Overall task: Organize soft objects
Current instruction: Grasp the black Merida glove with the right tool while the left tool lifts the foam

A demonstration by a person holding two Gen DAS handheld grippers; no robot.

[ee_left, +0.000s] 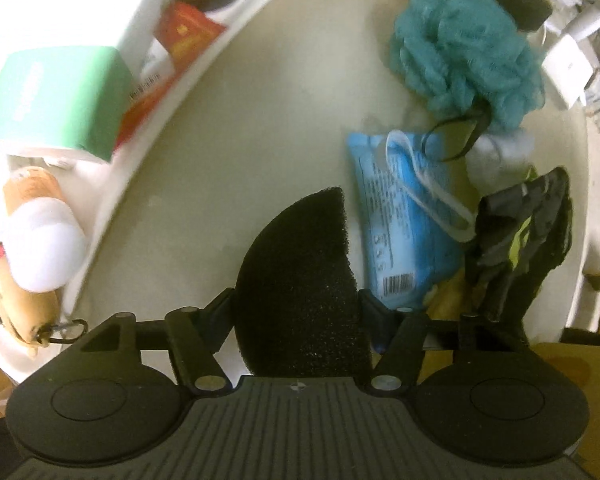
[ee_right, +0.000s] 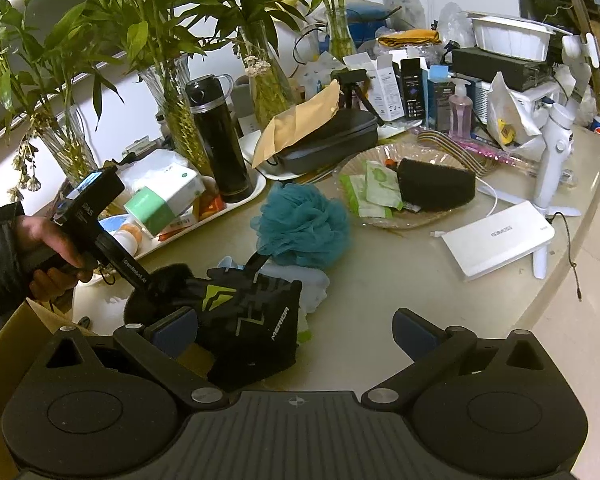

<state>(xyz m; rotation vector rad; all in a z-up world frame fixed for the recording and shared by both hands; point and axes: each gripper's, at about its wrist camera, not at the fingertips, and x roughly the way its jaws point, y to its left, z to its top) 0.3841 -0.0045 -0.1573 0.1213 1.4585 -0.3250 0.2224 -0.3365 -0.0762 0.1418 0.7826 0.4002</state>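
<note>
Presently, left gripper (ee_left: pixel 296 300): pointed straight down over the table (ee_left: pixel 228 152), jaws part-way in, both pads set against the flanks of a black foam sponge (ee_left: pixel 300 280); no deep squash shows, so the hold looks light. Item held: half-round block of coarse open-cell foam, judged very light, soft and springy, not fragile, its rough face unlikely to slip; best taken across its flat sides near the middle, as it is now, since an edge grip would likely fold it. Just beside the sponge, toward the picture's right: a blue wipes packet (ee_left: pixel 396 224), its near end touching or under the foam. Beyond that: black-and-green gloves (ee_left: pixel 520 236), a teal bath pouf (ee_left: pixel 464 48) and some pale cloth (ee_left: pixel 500 152). Right gripper (ee_right: pixel 296 330): angled down, jaws wide apart and holding nothing, the gloves lying across its left finger, whether touching cannot be told. Well apart: a glass dish (ee_right: pixel 356 168) holding a second dark sponge (ee_right: pixel 436 186), and a white tray (ee_left: pixel 204 68) of boxes.
</note>
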